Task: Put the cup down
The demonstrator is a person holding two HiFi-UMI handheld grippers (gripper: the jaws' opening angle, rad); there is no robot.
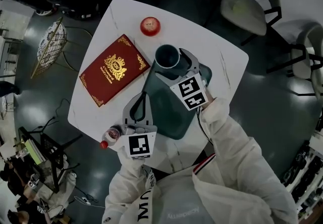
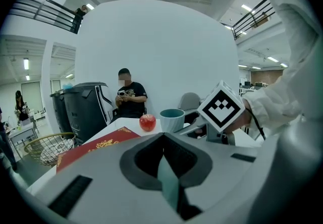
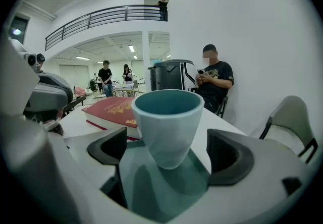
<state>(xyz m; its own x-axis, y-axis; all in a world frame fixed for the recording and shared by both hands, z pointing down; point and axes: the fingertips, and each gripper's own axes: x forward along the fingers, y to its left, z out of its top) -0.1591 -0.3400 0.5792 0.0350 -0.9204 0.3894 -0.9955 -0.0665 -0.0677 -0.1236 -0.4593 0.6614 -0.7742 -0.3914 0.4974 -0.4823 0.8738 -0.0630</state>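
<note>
Since the pale teal, tapered cup (image 3: 166, 122) is stood upright on the dark teal mat (image 1: 166, 112), the task is judged all but done. The right gripper (image 3: 169, 155) is seen with its fingers (image 3: 229, 155) spread on either side of the cup, clear of its wall. The left gripper (image 2: 162, 140) is held with its fingers (image 2: 146, 160) pressed together over the mat's near edge; whether the mat is pinched cannot be told. The cup is judged light, stiff, smooth and breakable, and best taken around its narrower lower wall. The white counter (image 1: 222, 61) is shared with 1 red gilt book (image 1: 113, 69), 1 red apple (image 1: 150, 25) and a red-capped bottle (image 1: 108, 137). Grey chairs (image 1: 245, 3) are seen beyond, in a bright hall.
</note>
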